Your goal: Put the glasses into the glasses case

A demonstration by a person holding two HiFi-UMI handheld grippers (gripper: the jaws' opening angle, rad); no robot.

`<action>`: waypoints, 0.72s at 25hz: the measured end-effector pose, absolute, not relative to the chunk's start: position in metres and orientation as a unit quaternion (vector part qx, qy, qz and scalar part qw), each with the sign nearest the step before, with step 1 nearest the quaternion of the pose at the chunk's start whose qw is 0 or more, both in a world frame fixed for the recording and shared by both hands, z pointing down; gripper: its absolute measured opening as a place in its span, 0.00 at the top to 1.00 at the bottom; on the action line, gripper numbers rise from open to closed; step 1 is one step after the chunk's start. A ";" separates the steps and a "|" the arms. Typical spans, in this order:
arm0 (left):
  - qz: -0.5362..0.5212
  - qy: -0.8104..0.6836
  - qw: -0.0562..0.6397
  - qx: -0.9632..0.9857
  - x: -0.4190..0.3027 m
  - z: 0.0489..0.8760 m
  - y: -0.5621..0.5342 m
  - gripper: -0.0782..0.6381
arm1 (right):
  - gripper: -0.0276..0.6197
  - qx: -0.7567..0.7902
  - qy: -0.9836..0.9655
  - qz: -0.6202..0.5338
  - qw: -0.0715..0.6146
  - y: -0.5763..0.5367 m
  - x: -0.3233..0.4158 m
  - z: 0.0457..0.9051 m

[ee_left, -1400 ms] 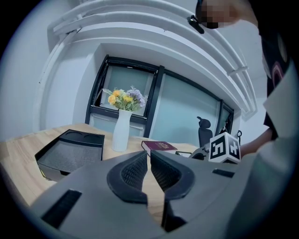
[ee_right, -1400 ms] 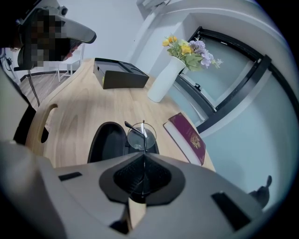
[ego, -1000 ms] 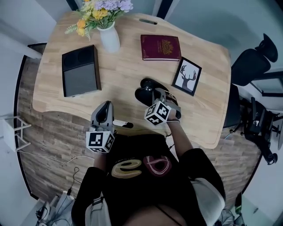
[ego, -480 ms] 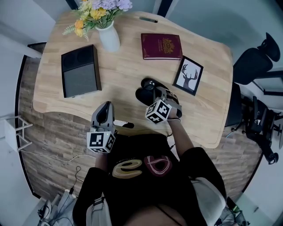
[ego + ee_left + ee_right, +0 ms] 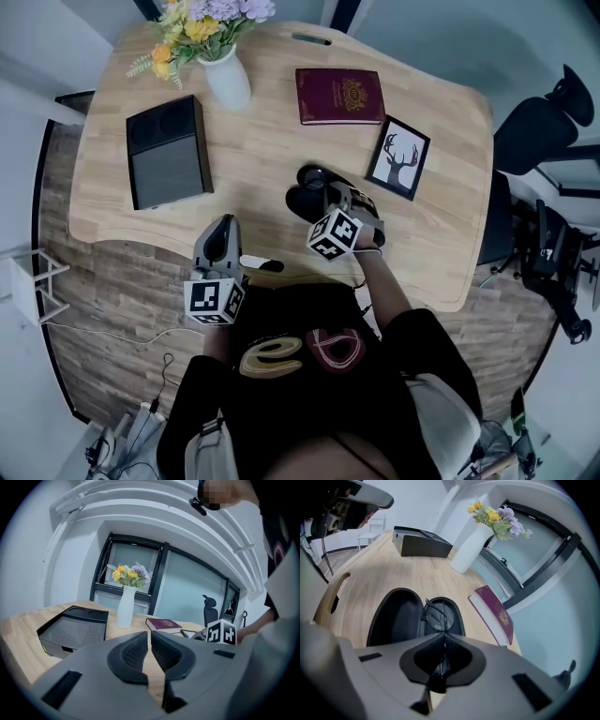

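The glasses (image 5: pixel 437 615) are pinched by a thin part of the frame between the closed jaws of the right gripper (image 5: pixel 443 639). They are hung just above the open glasses case (image 5: pixel 393 616), one lens over its right half, apparently ready to be lowered in. Nearer than the case, at the table edge, the left gripper (image 5: pixel 149 639) is parked clear, its jaws almost together on nothing. Beyond the case a red book (image 5: pixel 494 613) and a white vase (image 5: pixel 471 550) are seen.
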State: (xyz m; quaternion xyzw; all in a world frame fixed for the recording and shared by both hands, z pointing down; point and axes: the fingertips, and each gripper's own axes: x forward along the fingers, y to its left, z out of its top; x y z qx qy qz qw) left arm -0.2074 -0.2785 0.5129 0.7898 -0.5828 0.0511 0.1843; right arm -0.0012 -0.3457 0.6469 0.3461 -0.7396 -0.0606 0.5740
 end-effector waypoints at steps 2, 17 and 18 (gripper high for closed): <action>0.049 -0.584 0.184 0.789 -0.208 0.513 -0.279 0.84 | 0.94 0.343 -0.738 -0.060 0.578 -0.346 -0.001 0.649; 0.052 -0.590 0.185 0.784 -0.216 0.517 -0.277 0.84 | 0.94 0.343 -0.729 -0.064 0.589 -0.349 -0.001 0.653; 0.052 -0.590 0.186 0.784 -0.216 0.517 -0.277 0.84 | 0.94 0.344 -0.728 -0.065 0.589 -0.349 -0.001 0.653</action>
